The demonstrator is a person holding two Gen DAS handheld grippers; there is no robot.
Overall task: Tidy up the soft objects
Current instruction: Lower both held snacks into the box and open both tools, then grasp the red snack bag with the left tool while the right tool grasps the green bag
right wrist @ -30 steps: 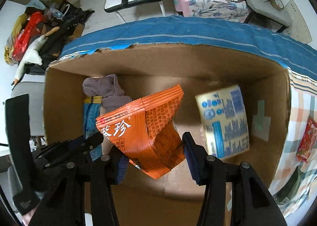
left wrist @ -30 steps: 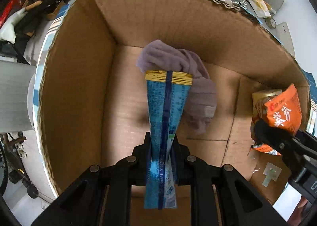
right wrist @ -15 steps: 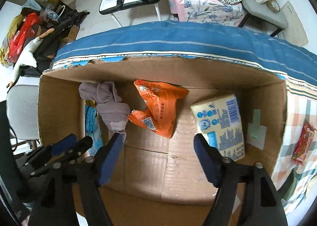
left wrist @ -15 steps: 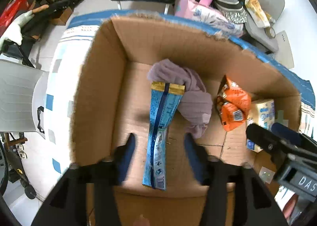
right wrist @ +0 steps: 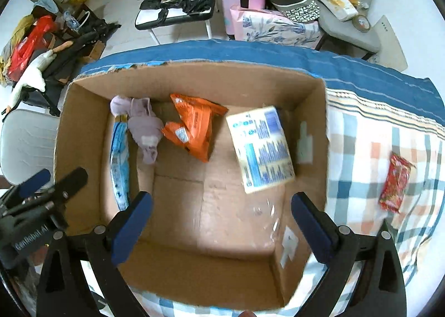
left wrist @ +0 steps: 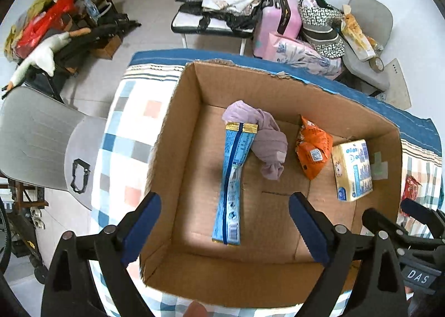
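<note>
I see the box (left wrist: pixel 172 133) on the cloth (left wrist: pixel 130 128). In the box, at its left wall, lies the long pouch (left wrist: pixel 232 178); the sock (left wrist: pixel 267 136) touches its far end on the right. Right of the sock is the snack bag (left wrist: pixel 313 147), then the tissue pack (left wrist: pixel 351 169) nearest the box's right wall. Outside the box, to its right on the cloth, lies a small packet (right wrist: pixel 395 186).
</note>
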